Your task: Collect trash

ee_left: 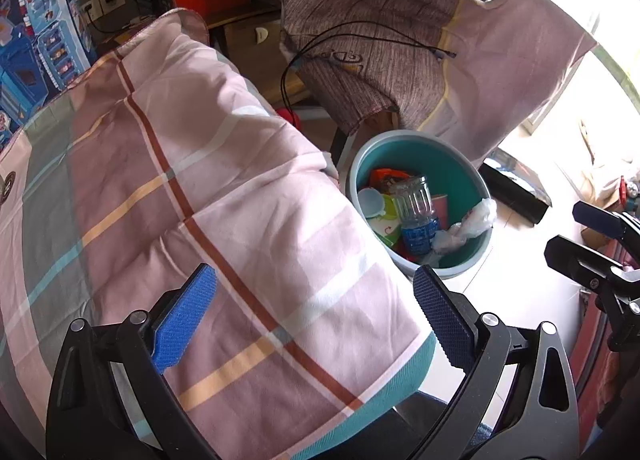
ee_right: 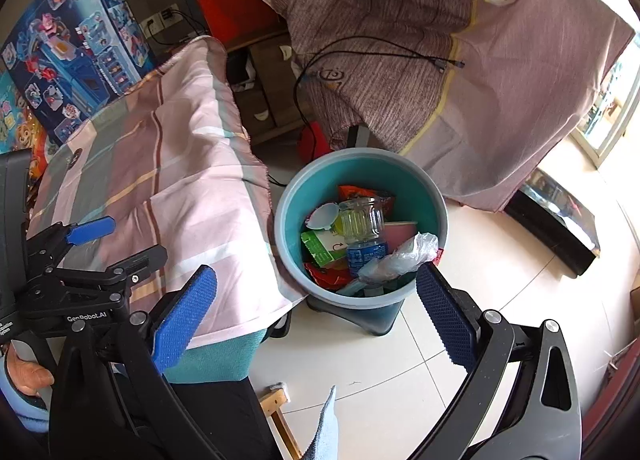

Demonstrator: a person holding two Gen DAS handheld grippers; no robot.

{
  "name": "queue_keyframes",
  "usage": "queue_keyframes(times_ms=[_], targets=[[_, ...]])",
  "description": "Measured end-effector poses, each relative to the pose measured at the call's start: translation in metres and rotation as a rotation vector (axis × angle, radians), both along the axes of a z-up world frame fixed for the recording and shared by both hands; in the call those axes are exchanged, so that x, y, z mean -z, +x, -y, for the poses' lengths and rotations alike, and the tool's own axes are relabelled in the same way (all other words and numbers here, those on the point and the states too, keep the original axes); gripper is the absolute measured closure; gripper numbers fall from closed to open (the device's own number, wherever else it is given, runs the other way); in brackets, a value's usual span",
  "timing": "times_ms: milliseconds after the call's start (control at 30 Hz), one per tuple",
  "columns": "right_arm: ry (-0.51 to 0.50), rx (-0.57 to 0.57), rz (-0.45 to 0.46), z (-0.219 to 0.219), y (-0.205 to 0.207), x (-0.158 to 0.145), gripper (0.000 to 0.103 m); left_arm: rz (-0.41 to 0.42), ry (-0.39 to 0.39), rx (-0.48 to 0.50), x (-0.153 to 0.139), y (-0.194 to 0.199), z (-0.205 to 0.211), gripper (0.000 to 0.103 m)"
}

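A round bin (ee_left: 476, 173) (ee_right: 430, 195), grey outside and teal inside, stands on the tiled floor beside a table. In it lie a clear plastic bottle (ee_left: 414, 201) (ee_right: 362, 219) with a blue label, a crumpled clear bag (ee_left: 470, 223) (ee_right: 404, 256), a green carton (ee_right: 322, 248), a pink cup (ee_right: 400, 232) and orange wrappers (ee_right: 360, 191). My left gripper (ee_left: 316, 312) hangs open over the table's cloth, nothing between its blue pads. My right gripper (ee_right: 316, 312) stands wide open above the floor just before the bin, empty. Each gripper shows at the edge of the other's view.
A pink checked cloth (ee_left: 180, 187) (ee_right: 168, 179) covers the table. A brown-and-pink cloth (ee_left: 400, 39) (ee_right: 460, 71) with a black cable (ee_right: 384, 47) drapes over furniture behind the bin. Blue toy boxes (ee_right: 76, 43) stand at the left. A black box (ee_right: 556, 215) lies on the floor right.
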State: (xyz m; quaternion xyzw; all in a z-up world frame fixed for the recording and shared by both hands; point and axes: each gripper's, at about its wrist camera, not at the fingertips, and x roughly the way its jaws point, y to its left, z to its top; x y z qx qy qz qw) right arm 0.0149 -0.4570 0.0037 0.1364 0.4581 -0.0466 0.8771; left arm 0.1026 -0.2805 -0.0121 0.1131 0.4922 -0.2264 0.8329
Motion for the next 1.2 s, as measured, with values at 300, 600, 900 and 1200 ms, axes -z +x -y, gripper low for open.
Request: queue_keyframes(times_ms=[300, 600, 900, 1200], targets=[[-0.03, -0.008, 0.033, -0.017, -0.019, -0.008, 0.007, 0.02, -0.006, -0.026, -0.01, -0.024, -0.023, 0.004], [-0.038, -0.011, 0.037, -0.021, -0.024, -0.013, 0.007, 0.024, -0.01, -0.031, -0.013, -0.036, -0.031, 0.004], [-0.044, -0.022, 0.025, -0.026, -0.022, -0.007, 0.007, 0.02, -0.007, -0.046, -0.009, -0.034, -0.035, 0.004], [-0.035, -0.034, 0.006, -0.028, -0.015, 0.002, 0.007, 0.015, 0.004, -0.055, -0.004, -0.033, -0.035, 0.004]])
